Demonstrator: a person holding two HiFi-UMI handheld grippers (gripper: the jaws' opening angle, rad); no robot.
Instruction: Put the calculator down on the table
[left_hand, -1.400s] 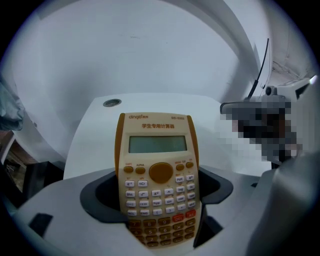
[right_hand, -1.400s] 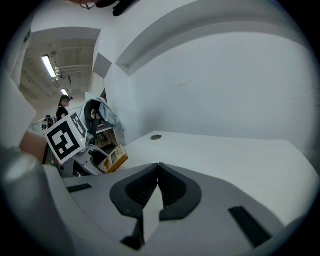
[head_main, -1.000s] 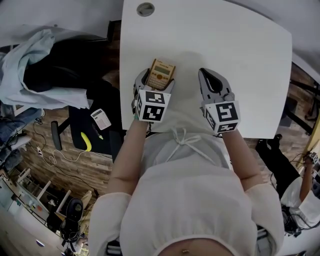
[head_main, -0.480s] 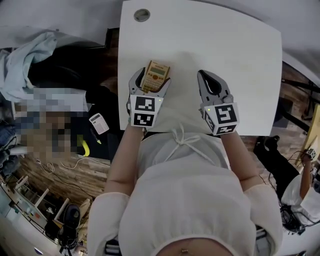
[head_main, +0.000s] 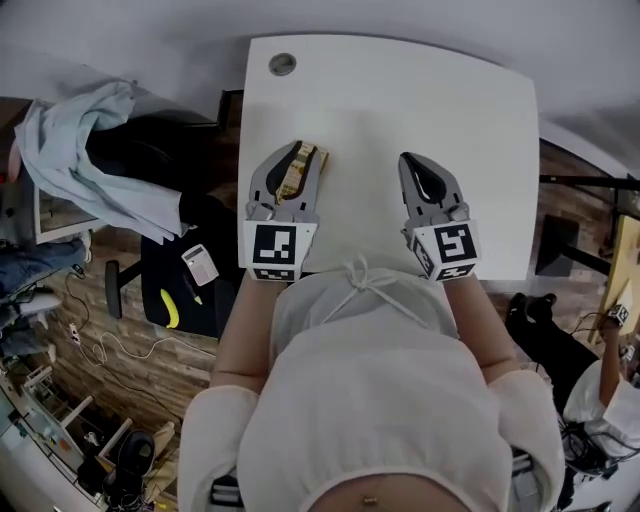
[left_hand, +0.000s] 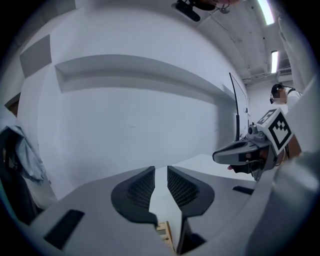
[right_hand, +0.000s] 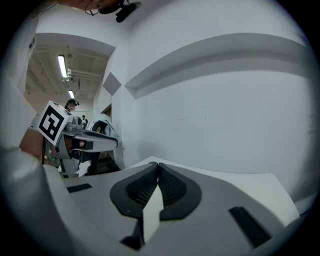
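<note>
Looks done: calculator (head_main: 299, 170) on the table (head_main: 400, 100) under the left gripper (left_hand: 161, 175), empty jaws just narrowed to a slit; right gripper (right_hand: 159, 170) clenched.

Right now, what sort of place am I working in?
Probably an office or lab workspace: a white desk with a cable hole, a chair draped with clothes beside it, cables on the wood floor, and strip lights overhead.

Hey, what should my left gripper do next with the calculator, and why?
Probably draw the left gripper back, clear of the calculator: it seems to lie on the table below the jaws, which have just been closing with nothing between them.
</note>
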